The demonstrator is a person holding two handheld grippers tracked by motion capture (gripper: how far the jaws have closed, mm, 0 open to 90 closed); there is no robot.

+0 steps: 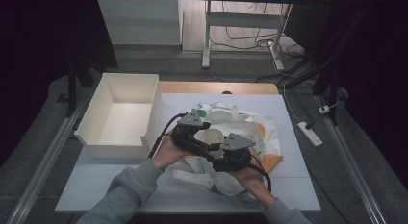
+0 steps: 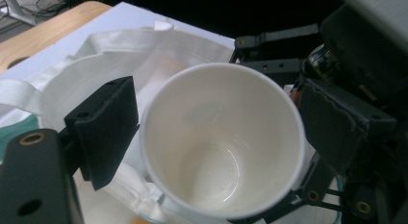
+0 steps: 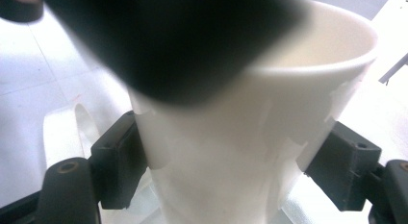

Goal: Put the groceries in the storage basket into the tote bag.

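Two grippers meet over the cloth bag near the tabletop's middle, hiding most of the paper cup from above. A dark blur covers its upper left in the right gripper view. Plain white, empty, no print readable. The right gripper clamps its wall; the left gripper straddles the rim, jaws apart.

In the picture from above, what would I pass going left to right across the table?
White open box → left claw → paper cup → right claw → white cloth bag with orange patches → white power strip, off the table's right edge.
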